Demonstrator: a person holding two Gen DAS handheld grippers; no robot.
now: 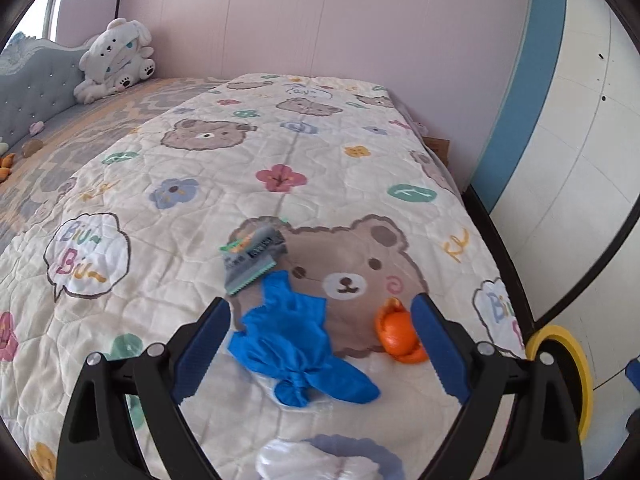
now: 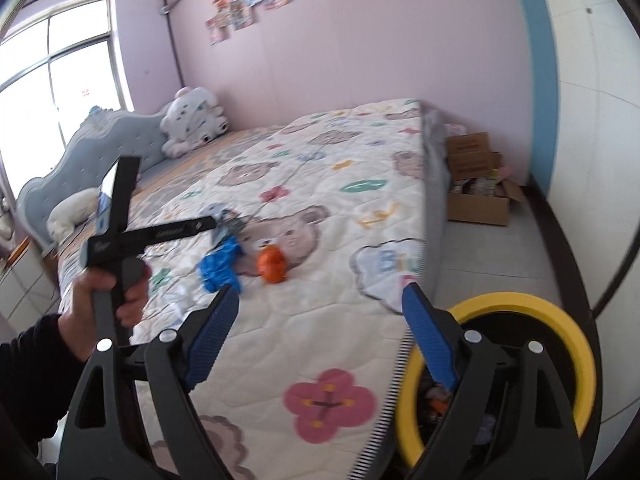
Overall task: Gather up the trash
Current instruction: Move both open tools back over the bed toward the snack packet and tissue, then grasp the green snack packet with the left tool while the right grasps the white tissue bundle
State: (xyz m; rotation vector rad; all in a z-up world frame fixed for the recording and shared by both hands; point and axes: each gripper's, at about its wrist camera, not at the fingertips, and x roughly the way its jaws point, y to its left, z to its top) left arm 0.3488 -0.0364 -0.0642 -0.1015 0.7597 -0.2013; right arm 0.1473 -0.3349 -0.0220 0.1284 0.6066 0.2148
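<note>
Left gripper (image 1: pixel 320 344) hangs wide open over the quilted bear-print bedspread (image 1: pixel 168 280), its ribbed blue pads gripping nothing. Between the jaws, from about twelve toward six o'clock, lies a crumpled blue glove (image 1: pixel 296 352), knotted and glossy. At one o'clock, just beside the right pad, sits curled orange peel (image 1: pixel 396 336). Beyond the glove at eleven lies a grey serrated wrapper (image 1: pixel 252 256). Right gripper (image 2: pixel 320 332) also gapes empty beside a yellow-rimmed bin (image 2: pixel 560 328).

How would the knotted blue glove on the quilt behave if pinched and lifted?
The crumpled blue rubber glove looks thin and limp, so it would probably drape and dangle. Likely very light. Its knot may offer a firmer pinch point.
</note>
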